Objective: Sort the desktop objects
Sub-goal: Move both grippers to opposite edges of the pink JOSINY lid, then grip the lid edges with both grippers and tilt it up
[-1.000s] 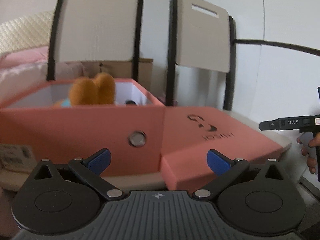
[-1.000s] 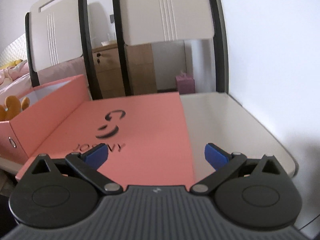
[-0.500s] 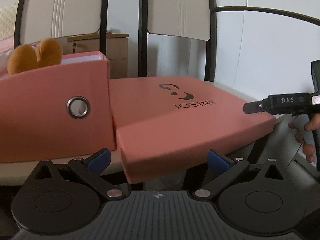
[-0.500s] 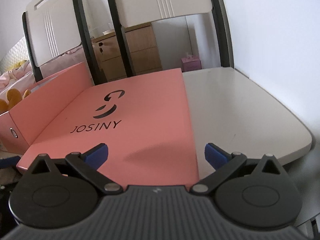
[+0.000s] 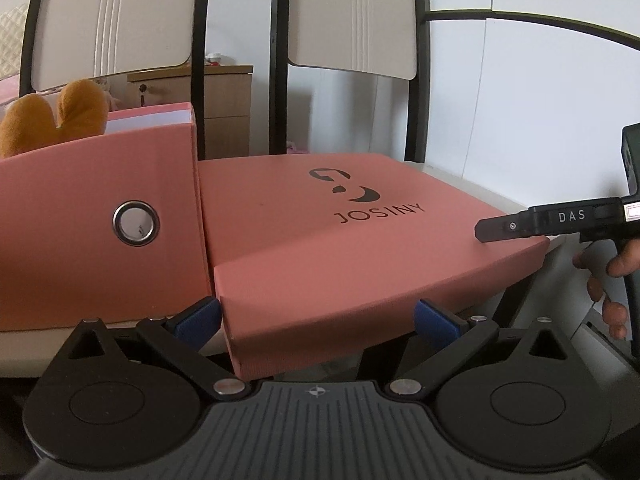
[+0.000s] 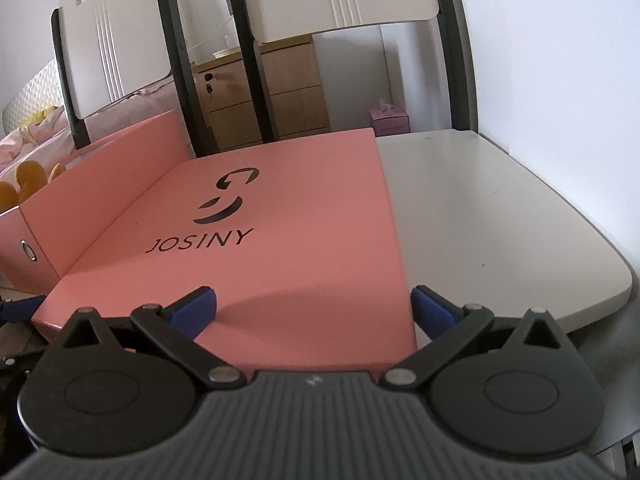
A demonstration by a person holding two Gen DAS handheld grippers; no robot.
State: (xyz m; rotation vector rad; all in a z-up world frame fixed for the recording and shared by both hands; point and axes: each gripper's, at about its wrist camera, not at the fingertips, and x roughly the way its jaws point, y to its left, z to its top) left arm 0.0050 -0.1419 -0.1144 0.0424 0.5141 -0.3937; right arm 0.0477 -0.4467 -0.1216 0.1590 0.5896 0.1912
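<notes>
A pink lid (image 5: 360,240) printed JOSINY lies flat on the white table (image 6: 500,220), against an open pink box (image 5: 100,200) with a metal ring in its front. An orange plush toy (image 5: 52,116) sticks out of the box. My left gripper (image 5: 316,320) is open, low at the table edge, with the lid's near corner between its blue fingertips. My right gripper (image 6: 313,310) is open too, just above the lid's (image 6: 260,248) near edge. From the left wrist view its black finger (image 5: 504,228) hovers over the lid's right corner, held by a hand (image 5: 608,280).
Two white chair backs (image 5: 112,20) stand behind the table. Behind them are a wooden drawer cabinet (image 6: 276,84) and a small pink tissue box (image 6: 390,120). A bed with pink bedding (image 6: 32,136) lies far left. A white wall (image 6: 560,60) borders the table's right side.
The left gripper has swung from facing the box to facing the lid's corner and dropped lower. The right gripper has risen over the lid's near edge. Both stayed open.
</notes>
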